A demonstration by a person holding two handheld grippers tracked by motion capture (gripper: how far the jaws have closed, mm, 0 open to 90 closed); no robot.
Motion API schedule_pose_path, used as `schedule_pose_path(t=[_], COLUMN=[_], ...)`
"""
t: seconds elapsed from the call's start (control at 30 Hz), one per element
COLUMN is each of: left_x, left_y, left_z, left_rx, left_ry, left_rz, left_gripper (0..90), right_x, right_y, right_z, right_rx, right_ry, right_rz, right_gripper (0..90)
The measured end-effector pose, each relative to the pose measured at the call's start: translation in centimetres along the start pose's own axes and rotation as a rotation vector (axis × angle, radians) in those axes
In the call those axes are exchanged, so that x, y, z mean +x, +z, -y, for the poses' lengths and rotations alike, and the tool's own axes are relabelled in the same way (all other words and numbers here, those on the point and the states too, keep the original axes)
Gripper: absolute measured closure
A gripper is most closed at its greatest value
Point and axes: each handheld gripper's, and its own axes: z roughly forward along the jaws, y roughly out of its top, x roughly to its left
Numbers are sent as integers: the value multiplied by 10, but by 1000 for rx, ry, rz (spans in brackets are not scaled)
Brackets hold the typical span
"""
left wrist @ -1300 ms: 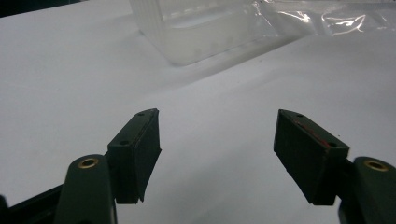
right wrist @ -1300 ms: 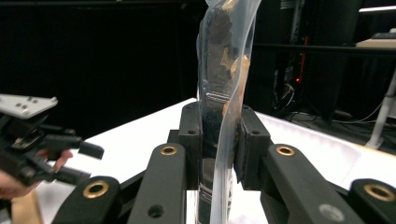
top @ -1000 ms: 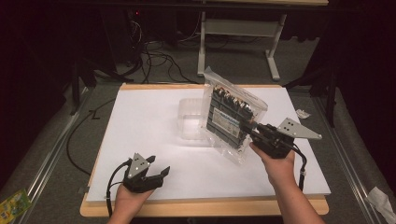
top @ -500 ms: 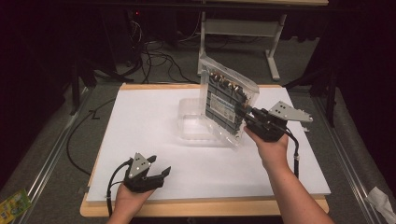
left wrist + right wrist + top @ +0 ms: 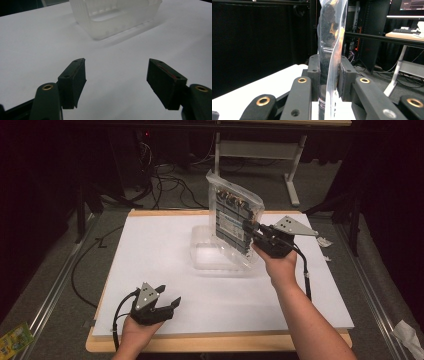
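Clear plastic bag [image 5: 235, 222] w/ dark contents is hanging upright above the counter [image 5: 150, 250], pinched along its edge by the right hand-held gripper [image 5: 252, 229]; its jaws are clamping both sides of the bag. Just below/behind, a clear plastic container [image 5: 212, 255] is sitting on the counter. Left hand-held gripper [image 5: 167, 306] is resting near the front edge, jaws spread wide, holding nothing, pointing twd the container.
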Motion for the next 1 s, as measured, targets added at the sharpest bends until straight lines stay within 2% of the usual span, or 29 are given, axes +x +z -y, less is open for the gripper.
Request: schedule_pose_path(t=[0.17, 0.37, 0.63, 0.77, 1.0], left_x=[1, 1, 1, 1, 0], left_y=[0, 0, 1, 2, 2], left_z=[0, 0, 0, 0, 0], left_rx=[4, 2, 8, 7, 6], left_ry=[6, 2, 5, 6, 9], left_rz=[4, 9, 18, 21, 24], left_gripper=[320, 320, 321, 321, 321], right_x=[-3, -4, -3, -2, -1], right_y=[15, 34, 58, 67, 78], right_z=[3, 7, 9, 11, 16], right_rx=[10, 12, 27, 36, 41], right_ry=[2, 8, -14, -26, -16], right_rz=[20, 9, -4, -4, -1], right_gripper=[766, 766, 766, 766, 766])
